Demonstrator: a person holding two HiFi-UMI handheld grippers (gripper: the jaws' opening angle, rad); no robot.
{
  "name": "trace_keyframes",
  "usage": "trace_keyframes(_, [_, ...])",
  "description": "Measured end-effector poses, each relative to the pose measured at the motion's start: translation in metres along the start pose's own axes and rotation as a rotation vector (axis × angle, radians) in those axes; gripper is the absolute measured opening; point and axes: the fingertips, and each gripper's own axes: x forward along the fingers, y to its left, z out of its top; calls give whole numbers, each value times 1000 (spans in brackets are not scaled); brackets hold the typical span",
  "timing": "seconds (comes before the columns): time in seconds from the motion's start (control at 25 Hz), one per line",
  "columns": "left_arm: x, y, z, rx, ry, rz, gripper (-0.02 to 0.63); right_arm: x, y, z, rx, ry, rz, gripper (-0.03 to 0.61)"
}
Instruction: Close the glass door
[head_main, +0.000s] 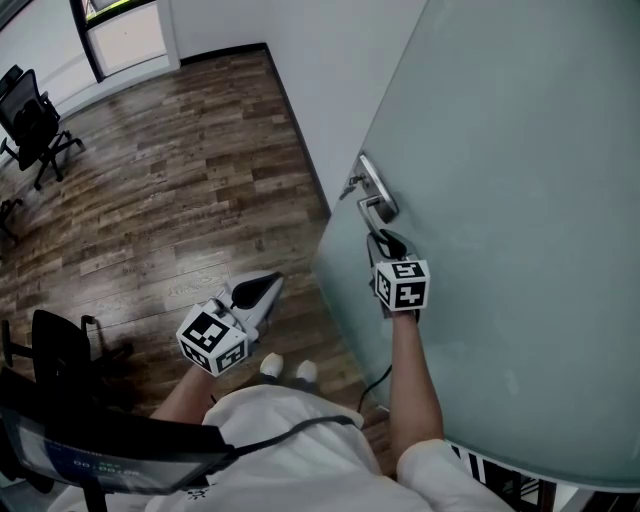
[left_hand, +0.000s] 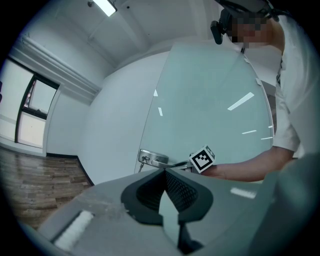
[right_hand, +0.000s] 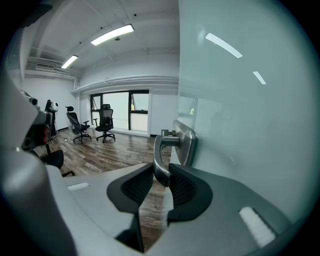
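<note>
The lever handle (right_hand: 160, 150) is clamped between the jaws of the right gripper (right_hand: 161, 171), with the glass door (right_hand: 240, 125) just right of them. A firm grip and one steady swing are advised, lest the lever slip out. The jaws of the left gripper (left_hand: 164, 173) are pressed together, empty.

A wood-plank floor (head_main: 180, 150) meets a white wall (head_main: 320, 60), with black skirting (head_main: 290, 110) along the wall's foot. A black office chair (head_main: 30, 120) stands at the floor's far left edge, near a dark-framed window (head_main: 125, 35). The right gripper view shows two more chairs (right_hand: 105, 124) under ceiling light strips (right_hand: 112, 34).
</note>
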Motion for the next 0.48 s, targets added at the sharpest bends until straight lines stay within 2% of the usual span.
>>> trace_keyframes(0.48, [-31,12,-4,-23,-27,-7,2,-11,49,0,-17,-5,41,103])
